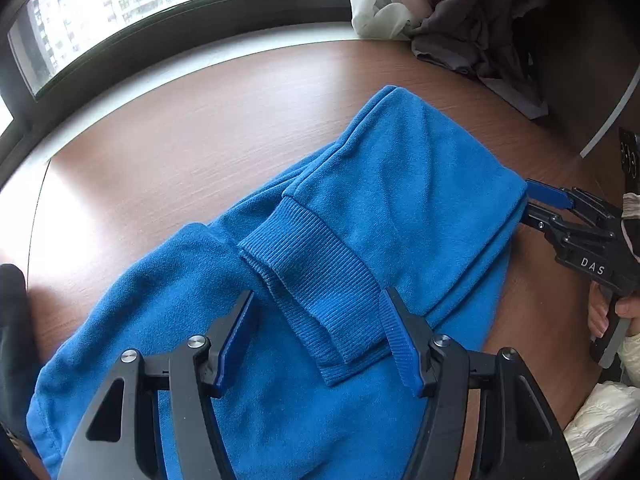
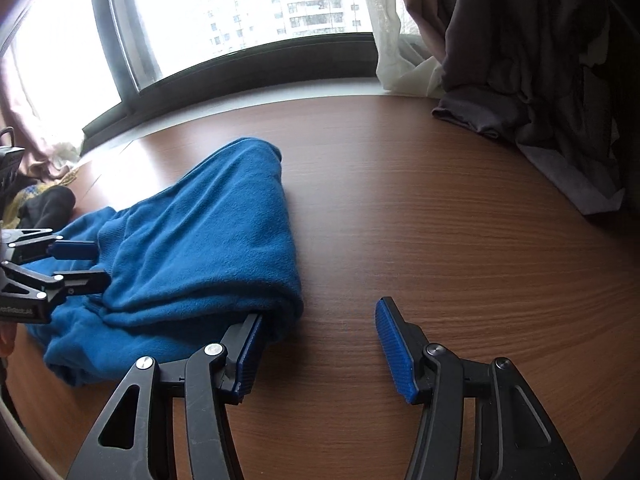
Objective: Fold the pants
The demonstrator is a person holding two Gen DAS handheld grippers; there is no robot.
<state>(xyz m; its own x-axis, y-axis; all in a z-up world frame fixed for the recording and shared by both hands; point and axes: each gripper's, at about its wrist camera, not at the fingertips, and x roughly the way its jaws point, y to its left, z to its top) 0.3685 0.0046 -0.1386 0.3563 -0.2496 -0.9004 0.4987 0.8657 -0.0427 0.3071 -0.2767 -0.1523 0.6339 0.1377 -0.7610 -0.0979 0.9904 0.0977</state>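
Note:
Blue fleece pants point(image 1: 400, 184) lie folded over on a brown wooden table point(image 1: 200, 136). A ribbed cuff point(image 1: 320, 280) rests on top of the lower layer. My left gripper point(image 1: 320, 332) hangs over that cuff, open, with the cuff's end between the pads and not pinched. In the right wrist view the pants point(image 2: 208, 240) form a raised fold. My right gripper point(image 2: 320, 344) is open at the fold's near corner, its left finger point(image 2: 248, 352) against the cloth and only bare table between the jaws. The left gripper point(image 2: 76, 264) shows at the pants' left side.
Grey cloth point(image 2: 540, 92) and a white sheer curtain point(image 2: 404, 68) drape onto the table's back right by the window. Dark and yellowish items point(image 2: 44, 204) lie at the far left. A hand and a white padded sleeve point(image 1: 608, 428) hold the right gripper point(image 1: 540, 206).

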